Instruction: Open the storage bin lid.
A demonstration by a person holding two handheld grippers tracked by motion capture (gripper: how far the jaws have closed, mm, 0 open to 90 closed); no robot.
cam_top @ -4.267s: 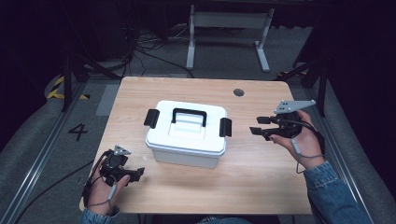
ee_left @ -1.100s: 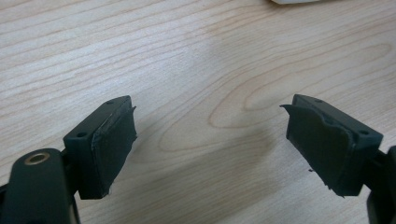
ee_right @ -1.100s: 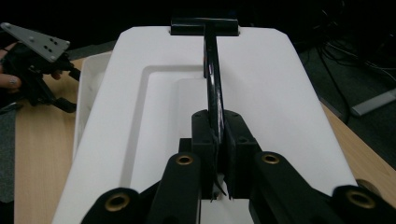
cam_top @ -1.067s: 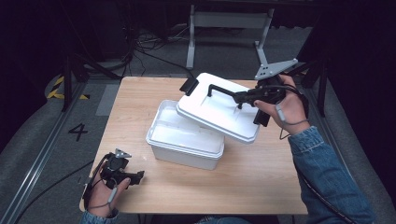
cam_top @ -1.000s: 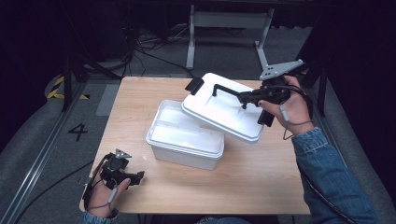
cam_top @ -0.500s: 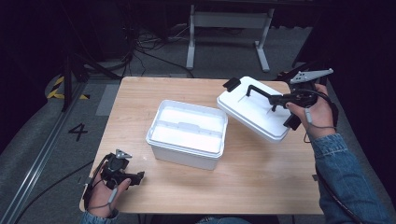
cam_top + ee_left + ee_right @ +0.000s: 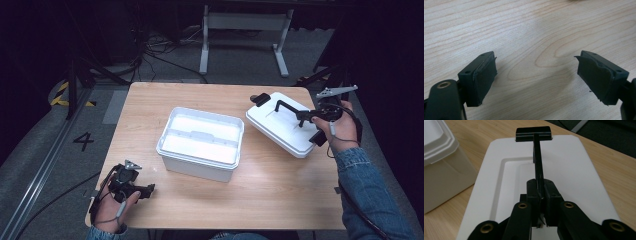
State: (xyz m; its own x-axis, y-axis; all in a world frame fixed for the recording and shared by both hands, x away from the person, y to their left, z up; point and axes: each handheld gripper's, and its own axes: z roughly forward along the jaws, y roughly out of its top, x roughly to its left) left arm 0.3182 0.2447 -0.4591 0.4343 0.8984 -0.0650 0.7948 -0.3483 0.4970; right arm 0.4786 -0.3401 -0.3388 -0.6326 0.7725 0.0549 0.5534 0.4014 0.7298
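right hand-held gripper point(image 7: 306, 116): clamps white plastic lid point(image 7: 285, 131) by black handle, carrying | left hand-held gripper point(image 7: 141, 190): wide, idle on worktop point(image 7: 280, 190)

One white box point(image 7: 201, 144), one white lid point(image 7: 282, 127) with one black handle point(image 7: 288, 106), and two tools, left tool point(image 7: 134, 188) and right tool point(image 7: 306, 115), on one counter point(image 7: 280, 195)
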